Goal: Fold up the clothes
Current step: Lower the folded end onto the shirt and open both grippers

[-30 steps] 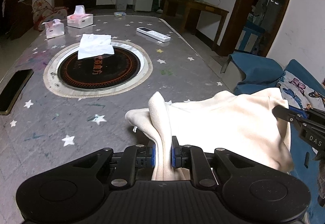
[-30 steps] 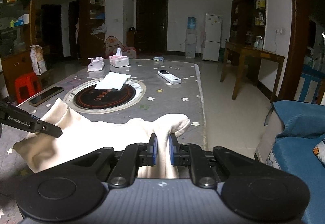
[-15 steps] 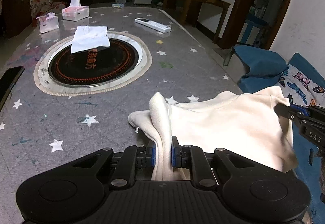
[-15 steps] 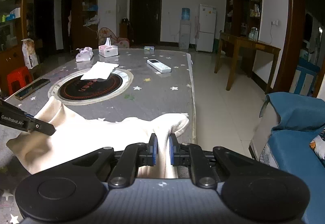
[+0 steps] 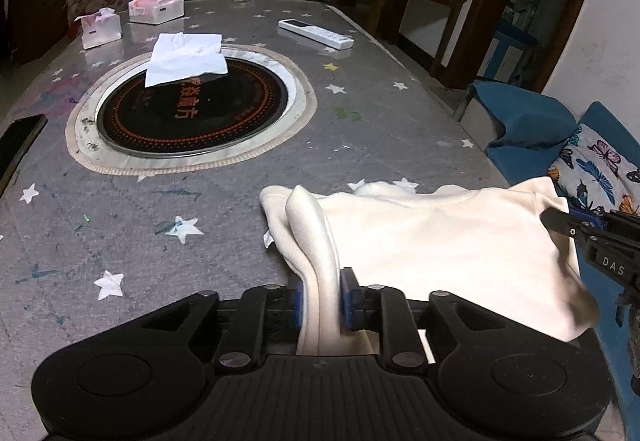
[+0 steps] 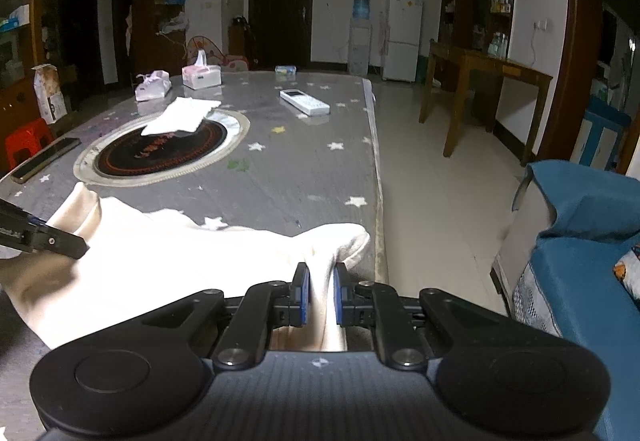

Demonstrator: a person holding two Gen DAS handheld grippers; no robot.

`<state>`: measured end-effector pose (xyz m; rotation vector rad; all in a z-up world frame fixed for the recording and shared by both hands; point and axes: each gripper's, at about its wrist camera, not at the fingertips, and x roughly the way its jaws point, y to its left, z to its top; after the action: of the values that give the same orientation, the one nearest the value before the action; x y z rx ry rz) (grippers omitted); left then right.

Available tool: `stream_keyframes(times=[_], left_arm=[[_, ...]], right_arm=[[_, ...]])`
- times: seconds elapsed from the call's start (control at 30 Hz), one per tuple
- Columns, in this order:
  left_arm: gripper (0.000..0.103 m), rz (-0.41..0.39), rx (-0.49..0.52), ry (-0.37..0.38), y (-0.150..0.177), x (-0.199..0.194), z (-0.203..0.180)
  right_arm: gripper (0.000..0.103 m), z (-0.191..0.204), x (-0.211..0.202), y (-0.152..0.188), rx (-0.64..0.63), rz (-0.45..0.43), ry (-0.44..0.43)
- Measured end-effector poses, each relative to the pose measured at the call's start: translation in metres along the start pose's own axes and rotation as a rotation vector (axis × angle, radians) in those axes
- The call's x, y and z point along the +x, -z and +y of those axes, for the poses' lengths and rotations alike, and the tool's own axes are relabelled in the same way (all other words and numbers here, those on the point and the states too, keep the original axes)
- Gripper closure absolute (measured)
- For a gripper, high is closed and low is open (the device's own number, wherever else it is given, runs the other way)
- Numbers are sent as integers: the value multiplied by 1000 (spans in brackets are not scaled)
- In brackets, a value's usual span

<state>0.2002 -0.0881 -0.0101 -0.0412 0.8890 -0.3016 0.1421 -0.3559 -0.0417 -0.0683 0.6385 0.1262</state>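
Observation:
A cream garment (image 5: pixel 440 245) is stretched between my two grippers over the near edge of the grey star-patterned table (image 5: pixel 224 201). My left gripper (image 5: pixel 322 301) is shut on a bunched fold at its left corner. My right gripper (image 6: pixel 320 295) is shut on the opposite corner near the table's right edge. The garment (image 6: pixel 168 261) hangs slack between them, its far edge resting on the table. The right gripper's fingers (image 5: pixel 592 237) show at the right of the left wrist view. A finger of the left gripper (image 6: pixel 44 239) shows at the left of the right wrist view.
On the table lie a round black hotplate (image 5: pixel 192 113) with a white cloth (image 5: pixel 184 57) on it, two tissue boxes (image 5: pixel 156 7), a white remote (image 5: pixel 316 33) and a phone (image 5: pixel 20 141). A blue sofa (image 6: pixel 580 241) stands right of the table, a wooden desk (image 6: pixel 480 69) beyond.
Both grippers, still shut on the cream garment, have moved forward over the table; the hotplate and remote appear closer, and more of the garment's far edge lies on the surface.

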Motion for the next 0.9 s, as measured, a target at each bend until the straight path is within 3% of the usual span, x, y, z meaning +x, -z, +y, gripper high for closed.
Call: stream_keyframes(times=[0.07,0.13,0.3,0.6,0.9], left_arm=[[78,-2,-1,0,0,0,1],[68,-3,0,-12,-1,2,2],[61,-5,-14,-50,-4,4,6],[58,-6,-6,-77,-9,9,7],[52,-4,-1,-93,-14,16,8]], right_arm=[[92,-2,5,2,6,10,-2],[91,-3,7,4,12,17,-3],[88,-6,11,7,19,32,3],[83,-8,9,4,-5,28,28],[81,5,14,-5,12,34,-64]])
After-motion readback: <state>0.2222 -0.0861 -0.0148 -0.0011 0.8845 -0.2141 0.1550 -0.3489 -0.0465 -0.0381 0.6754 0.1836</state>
